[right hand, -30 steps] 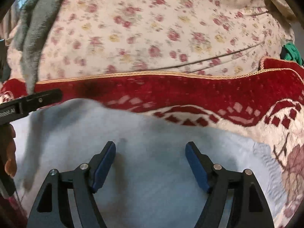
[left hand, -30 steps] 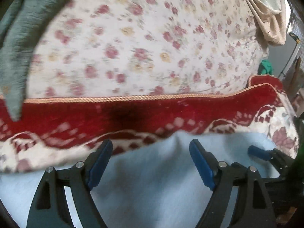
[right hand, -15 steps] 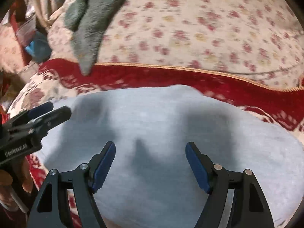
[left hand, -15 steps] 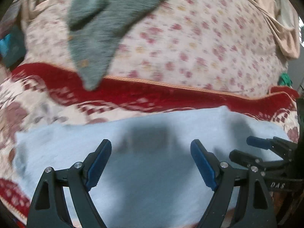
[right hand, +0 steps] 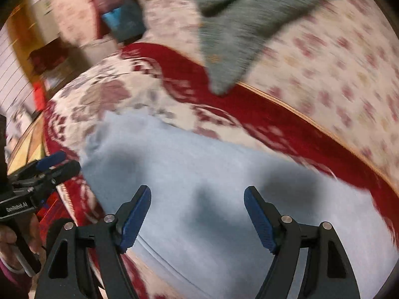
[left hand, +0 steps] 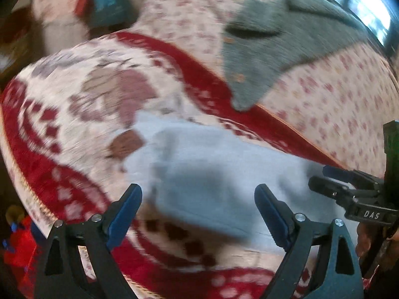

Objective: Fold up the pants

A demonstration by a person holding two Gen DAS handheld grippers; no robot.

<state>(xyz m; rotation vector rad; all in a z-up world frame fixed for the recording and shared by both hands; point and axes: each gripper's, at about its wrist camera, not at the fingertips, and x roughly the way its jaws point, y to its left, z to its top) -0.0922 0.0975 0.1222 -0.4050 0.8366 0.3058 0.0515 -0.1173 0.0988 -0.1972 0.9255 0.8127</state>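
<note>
One pale blue pants (right hand: 224, 199) flat on red patterned blanket (left hand: 62, 129), near edge free. One grey cloth (right hand: 237, 32) beyond. Left gripper (left hand: 198, 209), right gripper (right hand: 197, 211): both wide apart, holding nothing.

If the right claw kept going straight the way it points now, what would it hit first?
Most likely the light blue pants. The open right claw points at the cloth spread on the red patterned blanket, with nothing visible between. The frame is blurred, so how far off the cloth lies is unclear.
</note>
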